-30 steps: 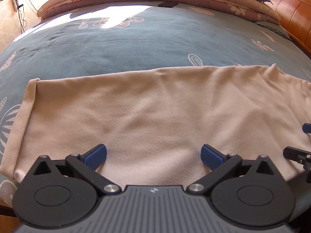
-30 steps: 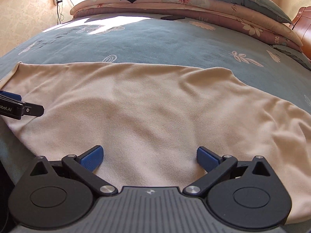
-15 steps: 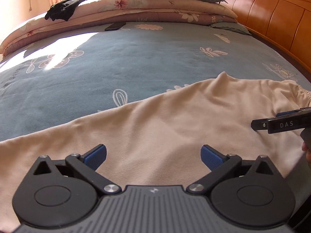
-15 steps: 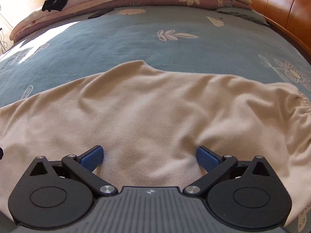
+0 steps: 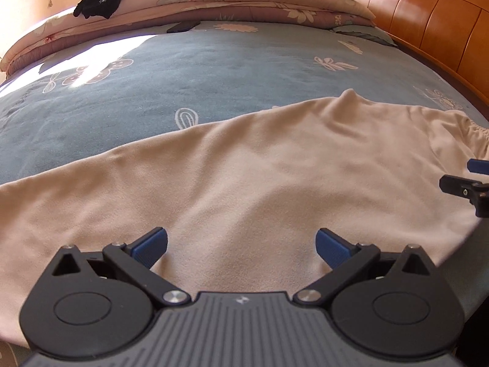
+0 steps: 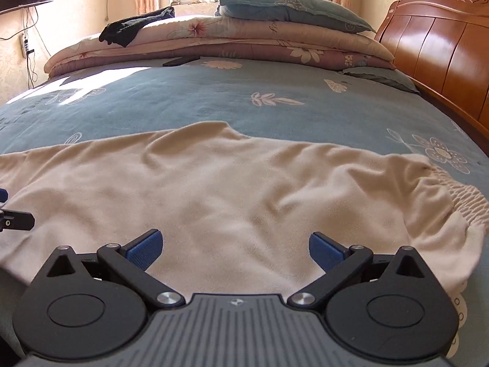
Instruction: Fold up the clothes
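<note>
A beige pair of trousers (image 5: 244, 177) lies spread flat across the blue bedspread, folded lengthwise, with its elastic waistband (image 6: 458, 189) at the right. My left gripper (image 5: 241, 246) is open and empty, its blue pads over the near edge of the cloth. My right gripper (image 6: 235, 249) is open and empty too, over the near edge close to the waistband end. The right gripper's fingers (image 5: 464, 188) show at the right edge of the left wrist view. The left gripper's finger (image 6: 15, 220) shows at the left edge of the right wrist view.
The blue flowered bedspread (image 6: 214, 98) stretches behind the garment. Folded quilts (image 6: 244, 46) with a pillow (image 6: 290, 9) and a black garment (image 6: 134, 27) lie at the far side. A dark flat object (image 6: 180, 60) lies near them. A wooden headboard (image 6: 443, 46) stands at right.
Both grippers have shifted right along the garment, from the leg end toward the waistband end, and the views have tilted up. Both stayed open. The garment has not moved.
</note>
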